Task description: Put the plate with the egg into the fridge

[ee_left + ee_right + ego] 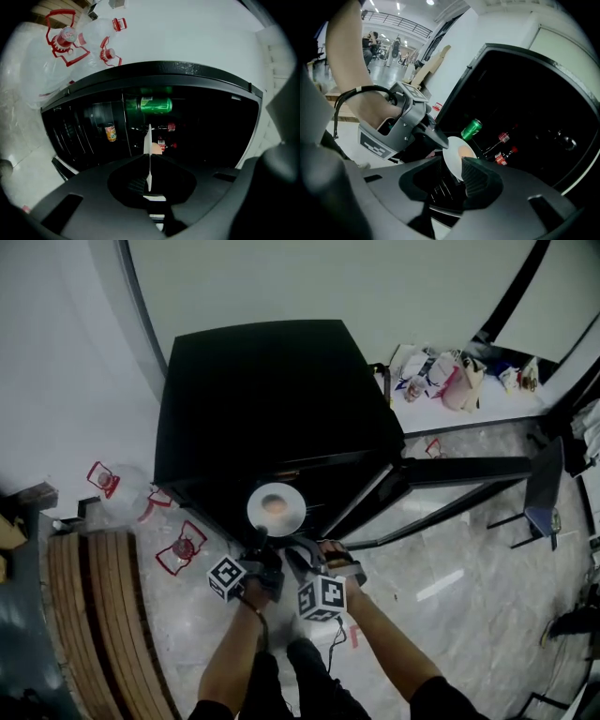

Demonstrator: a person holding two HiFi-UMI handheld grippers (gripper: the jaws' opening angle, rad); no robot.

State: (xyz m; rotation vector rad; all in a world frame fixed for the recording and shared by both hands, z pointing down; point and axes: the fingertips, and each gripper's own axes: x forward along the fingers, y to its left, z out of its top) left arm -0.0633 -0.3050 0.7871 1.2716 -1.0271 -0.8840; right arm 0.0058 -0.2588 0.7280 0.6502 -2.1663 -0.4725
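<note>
Plate (276, 508), white with an egg (275, 505) on it, shows face-up just below the centre of the head view, at the open front of the black fridge (262, 399), whose door (464, 469) stands swung out toward the right of the frame. The left gripper (263, 540) is clenched on the plate's near rim: in the left gripper view the plate shows edge-on as a thin white line pinched between the closed jaws, with the egg (156, 148) just right of that line. Inside the dark fridge behind it, a green can (154, 105) lies on its side at upper centre, an orange can (110, 132) stands to the left, and red-capped bottles (167, 127) sit near the middle. The right gripper (305, 557) meets the plate from the lower right; in the right gripper view its jaws stand apart, unclenched, and the plate's rim reaches into the gap beside the ribbed right-hand pad (476, 180), though whether they touch I cannot tell. Clear water jugs (183, 547) with red handles stand on the floor at the fridge's left.
</note>
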